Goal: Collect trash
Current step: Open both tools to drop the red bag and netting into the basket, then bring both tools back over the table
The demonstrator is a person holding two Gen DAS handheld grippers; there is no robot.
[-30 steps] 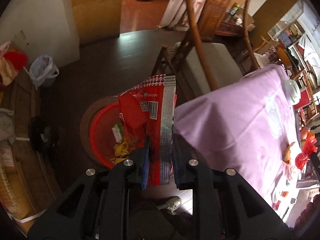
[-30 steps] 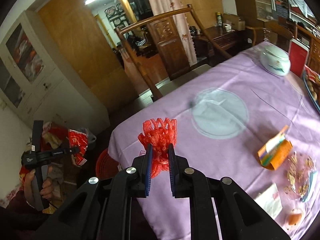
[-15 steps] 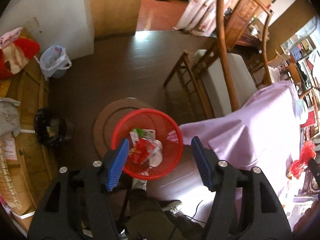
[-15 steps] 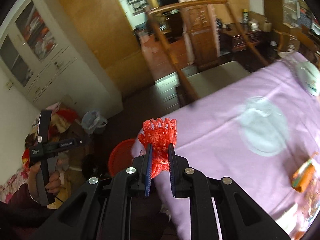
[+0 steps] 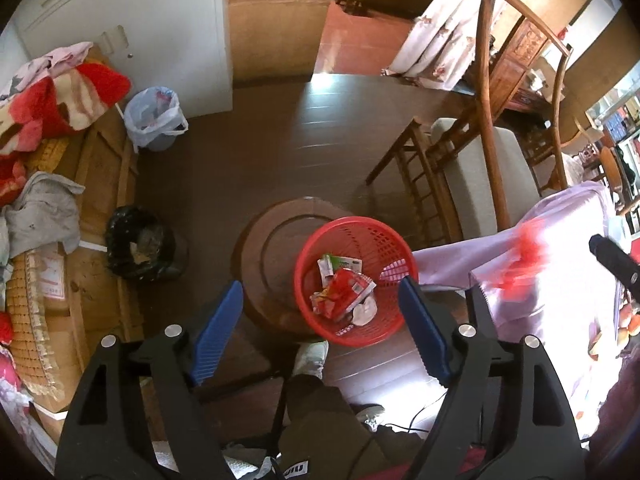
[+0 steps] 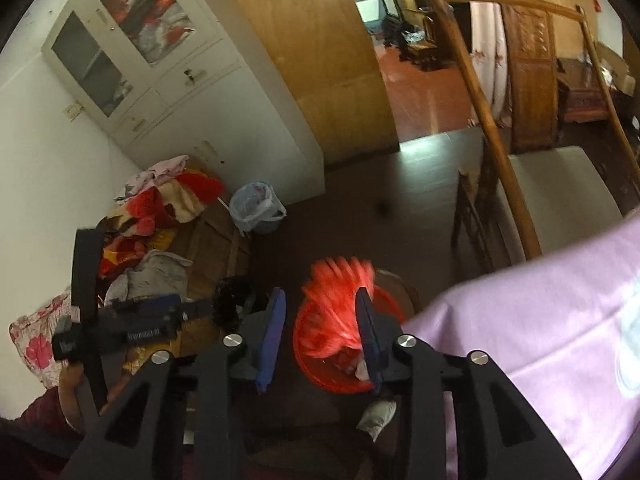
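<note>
- The red basket (image 5: pixel 354 280) is round perforated plastic with a lattice wall, standing on the dark plank floor partly over a round wooden board (image 5: pixel 272 256), just beside the hanging edge of the lilac tablecloth (image 5: pixel 560 240).
- Inside it lie crumpled wrappers: a glossy red snack bag (image 5: pixel 344 292), a small white-and-green packet and a white scrap.
- The left gripper (image 5: pixel 320 328) hangs above the basket with its ribbed blue pads spread wide and widening; nothing sits between them.
- The red foam net (image 6: pixel 340 300) is a soft openwork mesh sleeve, blurred into pink-red streaks. It sits between the right gripper (image 6: pixel 320 336) fingers, above the basket's rim.
- The right gripper's jaws are parting; the net lies close against the right-hand pad, but the blur hides whether anything presses it.
- Only the left wrist view looks straight down into the basket and shows its contents, a black-lined bin (image 5: pixel 140 244), a shoe (image 5: pixel 310 354) and an olive trouser leg.
- Only the right wrist view shows the glass-fronted white cabinet (image 6: pixel 132 48) and the person's hand (image 6: pixel 74 380) on the left gripper's handle.
- Both views show a white-bagged bin (image 5: pixel 154 120), heaped red blankets and a curved wooden chair (image 5: pixel 488 120) with a pale cushion.
</note>
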